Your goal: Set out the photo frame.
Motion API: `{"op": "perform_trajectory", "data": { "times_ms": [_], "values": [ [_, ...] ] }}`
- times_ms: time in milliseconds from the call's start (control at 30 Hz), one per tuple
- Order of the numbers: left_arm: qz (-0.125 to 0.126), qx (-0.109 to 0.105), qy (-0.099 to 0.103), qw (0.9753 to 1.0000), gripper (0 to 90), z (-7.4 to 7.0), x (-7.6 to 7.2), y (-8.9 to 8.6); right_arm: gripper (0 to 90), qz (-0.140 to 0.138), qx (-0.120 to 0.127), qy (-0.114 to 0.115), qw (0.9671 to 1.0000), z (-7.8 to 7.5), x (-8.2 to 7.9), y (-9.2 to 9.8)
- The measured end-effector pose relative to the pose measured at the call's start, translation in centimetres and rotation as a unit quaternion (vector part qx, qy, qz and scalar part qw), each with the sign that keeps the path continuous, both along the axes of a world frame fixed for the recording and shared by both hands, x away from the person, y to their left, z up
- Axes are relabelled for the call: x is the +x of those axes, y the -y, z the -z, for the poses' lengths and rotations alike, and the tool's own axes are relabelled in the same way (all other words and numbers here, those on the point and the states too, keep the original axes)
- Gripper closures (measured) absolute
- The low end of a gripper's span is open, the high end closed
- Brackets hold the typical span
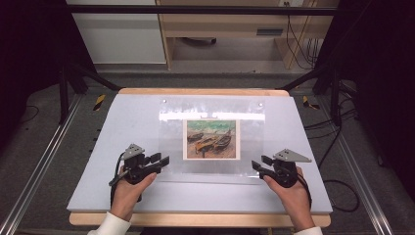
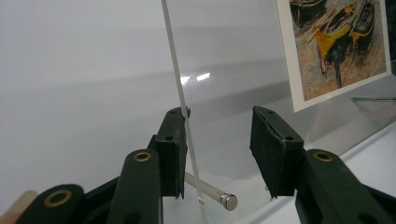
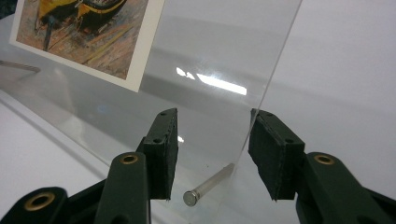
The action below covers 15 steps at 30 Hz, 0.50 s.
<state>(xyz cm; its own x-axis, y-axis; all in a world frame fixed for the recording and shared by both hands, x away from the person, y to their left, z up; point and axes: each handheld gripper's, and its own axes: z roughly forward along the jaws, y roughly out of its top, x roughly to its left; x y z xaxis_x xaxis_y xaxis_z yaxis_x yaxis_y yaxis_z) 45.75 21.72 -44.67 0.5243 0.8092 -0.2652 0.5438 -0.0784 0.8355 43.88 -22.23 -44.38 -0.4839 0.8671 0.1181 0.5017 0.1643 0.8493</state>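
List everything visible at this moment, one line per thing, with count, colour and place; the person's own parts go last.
Clear sheet: one, see-through, middle of the table, its two near corners between the gripper jaws.
Picture: one, boats in yellow and brown with a white border, in the middle of the clear sheet.
Metal pins: two seen close up, silver, one at each near corner of the sheet.
Table: one, pale grey top with a wooden edge.
Cabinet: one, white and wood, at the back.
Left gripper: one, black, open, at the sheet's left edge.
Right gripper: one, black, open, at the sheet's right edge.
Hands: two, white sleeves, bottom of the high view.
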Motion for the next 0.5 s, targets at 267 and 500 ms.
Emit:
{"op": "perform_trajectory", "data": {
  "times_ms": [267,500],
  "values": [
    [0.000,0.007,-0.004,1.0000,58.5,-0.05,-0.50,-0.05,57.1,-0.002,-0.003,0.001,1.0000,0.03,-0.43,0.15],
    [0.000,0.012,-0.007,0.9999,61.0,-0.04,-0.94,-0.11,60.3,0.003,-0.005,0.001,1.0000,0.09,-0.96,0.17]
  ]
}}
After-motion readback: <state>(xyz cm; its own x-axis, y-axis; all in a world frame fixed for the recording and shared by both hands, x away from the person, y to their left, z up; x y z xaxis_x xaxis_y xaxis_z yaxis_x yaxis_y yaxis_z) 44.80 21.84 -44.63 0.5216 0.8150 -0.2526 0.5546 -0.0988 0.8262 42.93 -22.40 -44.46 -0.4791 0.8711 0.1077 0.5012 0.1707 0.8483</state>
